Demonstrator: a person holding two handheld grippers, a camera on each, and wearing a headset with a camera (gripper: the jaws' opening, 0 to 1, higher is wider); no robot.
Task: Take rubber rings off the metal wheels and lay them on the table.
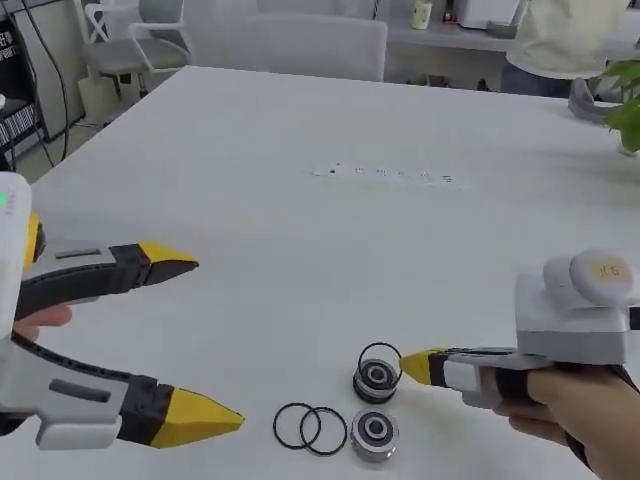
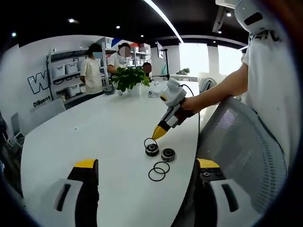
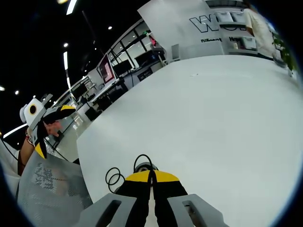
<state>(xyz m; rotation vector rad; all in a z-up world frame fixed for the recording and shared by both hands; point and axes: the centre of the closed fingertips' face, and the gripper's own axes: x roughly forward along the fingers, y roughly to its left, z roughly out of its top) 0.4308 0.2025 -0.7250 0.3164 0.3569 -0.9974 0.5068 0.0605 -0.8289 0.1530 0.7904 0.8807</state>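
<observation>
Two metal wheels lie near the table's front edge, the far wheel (image 1: 375, 380) (image 2: 152, 150) (image 3: 145, 167) and the near wheel (image 1: 373, 432) (image 2: 168, 154). My right gripper (image 1: 408, 366) (image 3: 152, 177) (image 2: 156, 135) is shut on a black rubber ring (image 1: 379, 345) (image 2: 150, 140) (image 3: 143, 156), which stands tilted up over the far wheel. Two loose rubber rings (image 1: 319, 427) (image 2: 159, 171) (image 3: 113, 178) lie overlapping on the table, left of the near wheel. My left gripper (image 1: 215, 340) (image 2: 147, 164) (image 3: 43, 124) hangs wide open to the left, holding nothing.
The white table (image 1: 300, 200) stretches far ahead. A potted plant (image 1: 628, 95) (image 2: 128, 77) stands at its far right corner. Office chairs (image 1: 135, 40) stand behind the table. People (image 2: 92, 71) stand beyond the plant. A mesh chair back (image 2: 236, 142) sits at my side.
</observation>
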